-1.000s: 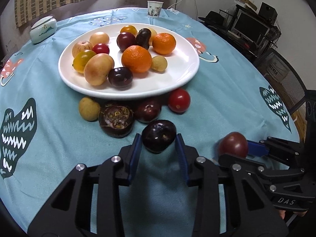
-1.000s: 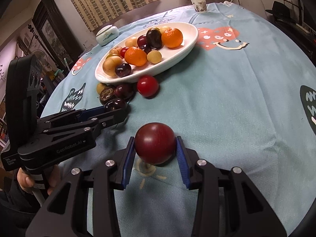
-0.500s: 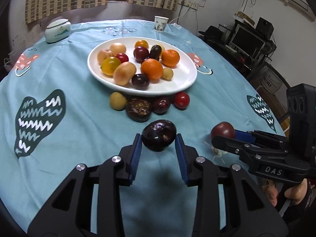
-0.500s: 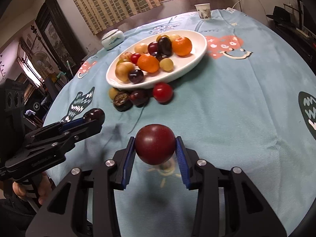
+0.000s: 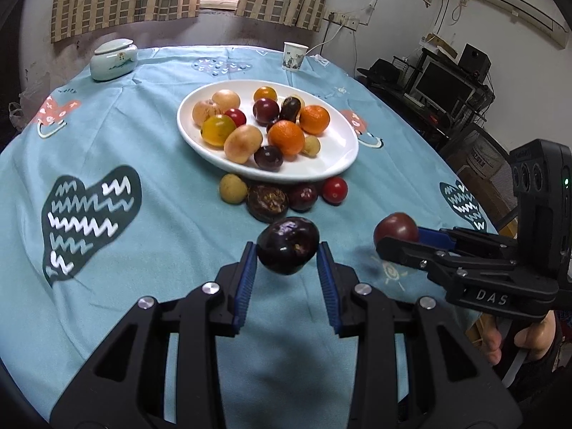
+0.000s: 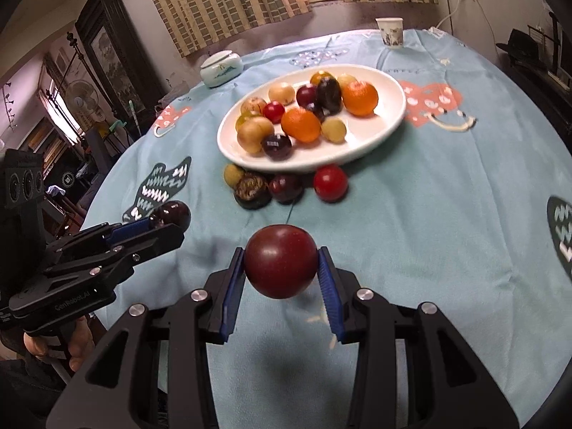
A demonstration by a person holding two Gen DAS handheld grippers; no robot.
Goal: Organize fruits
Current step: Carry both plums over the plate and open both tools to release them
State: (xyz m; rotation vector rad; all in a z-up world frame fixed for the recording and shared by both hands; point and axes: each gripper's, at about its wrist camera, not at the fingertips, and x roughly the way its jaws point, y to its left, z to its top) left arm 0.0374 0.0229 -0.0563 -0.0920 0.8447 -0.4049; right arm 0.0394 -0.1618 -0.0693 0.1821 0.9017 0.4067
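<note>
My left gripper (image 5: 287,261) is shut on a dark purple fruit (image 5: 287,245), held in the air above the blue tablecloth. My right gripper (image 6: 281,269) is shut on a round dark red fruit (image 6: 280,261), also lifted off the cloth. Each gripper shows in the other's view: the right one (image 5: 400,236) at the right, the left one (image 6: 168,218) at the left. A white oval plate (image 5: 332,159) farther back holds several fruits, among them two oranges. Against its near rim lie a yellowish fruit (image 5: 233,188), a dark cut fruit (image 5: 268,202), a dark plum (image 5: 302,197) and a red tomato (image 5: 334,190).
A lidded white jar (image 5: 113,59) and a paper cup (image 5: 295,56) stand at the table's far edge. Beyond the right edge are a desk with a monitor (image 5: 445,84) and a chair. A dark cabinet (image 6: 114,57) stands past the left side. A person's hands grip both handles.
Both grippers have risen and drawn back from the plate with their fruits still held. The plate and the loose fruits now look smaller and farther away.
</note>
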